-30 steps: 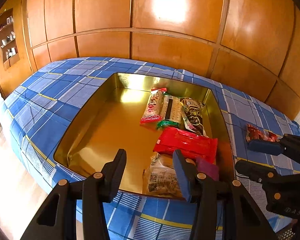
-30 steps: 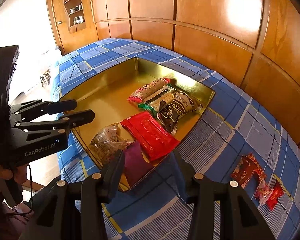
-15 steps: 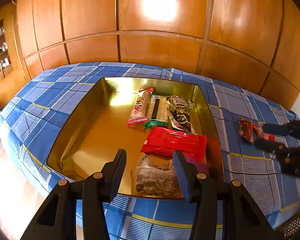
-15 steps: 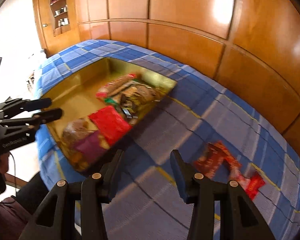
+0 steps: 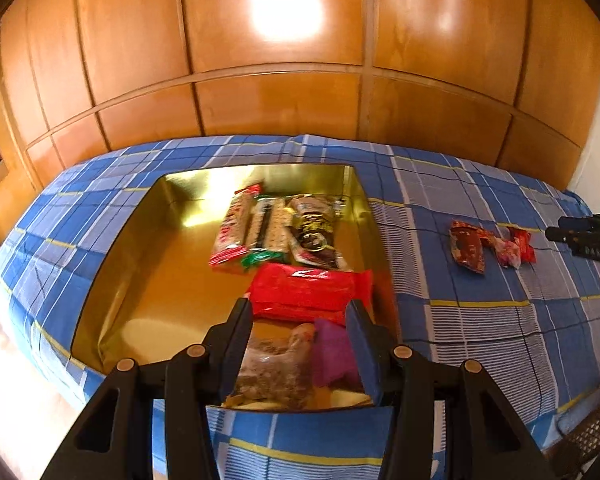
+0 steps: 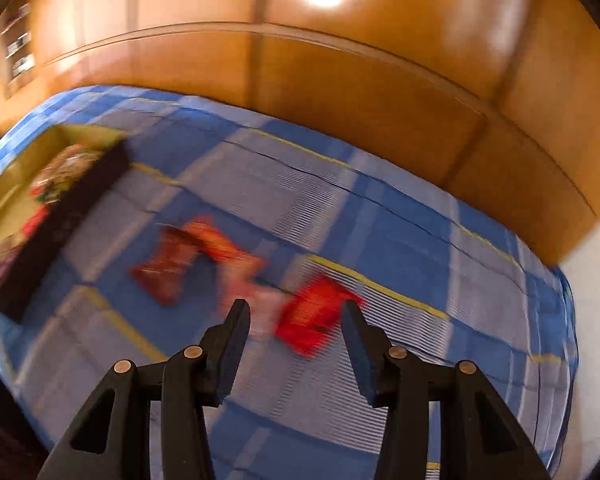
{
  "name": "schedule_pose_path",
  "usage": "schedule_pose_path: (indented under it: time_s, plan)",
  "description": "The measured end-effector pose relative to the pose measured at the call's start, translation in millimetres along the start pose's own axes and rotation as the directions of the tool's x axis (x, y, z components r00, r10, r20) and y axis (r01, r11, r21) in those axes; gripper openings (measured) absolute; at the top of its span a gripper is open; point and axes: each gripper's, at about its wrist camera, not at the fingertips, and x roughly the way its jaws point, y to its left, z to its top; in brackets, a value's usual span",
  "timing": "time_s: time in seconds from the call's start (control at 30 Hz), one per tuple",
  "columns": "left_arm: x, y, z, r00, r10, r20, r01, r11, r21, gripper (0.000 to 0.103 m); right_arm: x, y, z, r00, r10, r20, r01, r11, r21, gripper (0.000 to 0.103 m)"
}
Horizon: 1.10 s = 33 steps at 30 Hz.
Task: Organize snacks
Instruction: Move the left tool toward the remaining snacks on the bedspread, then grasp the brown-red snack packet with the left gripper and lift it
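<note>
Two grippers, both with jaws apart and nothing between the pads. Seen from the left wrist, the left gripper [image 5: 298,344] hangs over the near end of the gold tray [image 5: 112,280], touching none of the packets below it. The right gripper [image 6: 296,338] hangs over the blue checked cloth [image 6: 400,240], above a blurred bright red packet [image 6: 314,318], not touching it as far as the blur lets me tell. Three small snacks lie on the cloth to the right of the tray, well apart from it: a dark red packet [image 5: 466,249] with its long axis running away from the camera, a pale pink one [image 5: 507,252] and the bright red one, close together in a short row. In the tray, a flat red packet [image 5: 308,290] lies crosswise; behind it three long packets [image 5: 276,232] lie side by side pointing toward the wooden wall [image 5: 280,80]; nearer, a clear bag of brown bits [image 5: 276,364] sits beside a purple packet [image 5: 334,352].
</note>
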Motion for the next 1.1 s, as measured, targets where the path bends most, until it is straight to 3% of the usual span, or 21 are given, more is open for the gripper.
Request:
schedule_pose_path:
  time_s: [0.1,0.13,0.27,0.43,0.67,1.1]
  plan:
    - [3.3,-15.3,5.5,1.000,-0.011,-0.004,0.011,0.999,0.036,0.049,14.6,-39.2,-13.0,1.000,0.025,-0.012,-0.023,0.985,0.170,0.048]
    - [5.0,-22.5,8.3,1.000,-0.017,-0.005,0.018,0.999,0.051,0.049,21.4,-49.8,-14.2,0.998,0.018,-0.059,-0.004,0.974,0.226,0.047]
    - [10.8,-45.7,15.2,0.999,-0.040,-0.012,0.041,0.995,0.094,0.049,22.1,-64.7,-10.3,0.998,0.019,-0.052,-0.003,0.954,0.301,0.047]
    - [19.4,-73.1,18.9,0.996,-0.079,-0.034,0.083,0.987,0.137,0.049,25.5,-63.6,-9.1,0.997,0.008,-0.077,0.015,0.955,0.296,0.047]
    - [30.0,-99.2,18.7,0.990,-0.122,-0.070,0.133,0.974,0.181,0.049,40.8,-78.8,-21.7,0.980,-0.024,-0.198,0.094,0.931,0.352,0.047]
    - [42.4,-125.2,11.2,0.973,-0.184,-0.139,0.210,0.956,0.206,0.049,41.3,-79.6,-21.0,0.979,-0.034,-0.199,0.105,0.927,0.360,0.047]
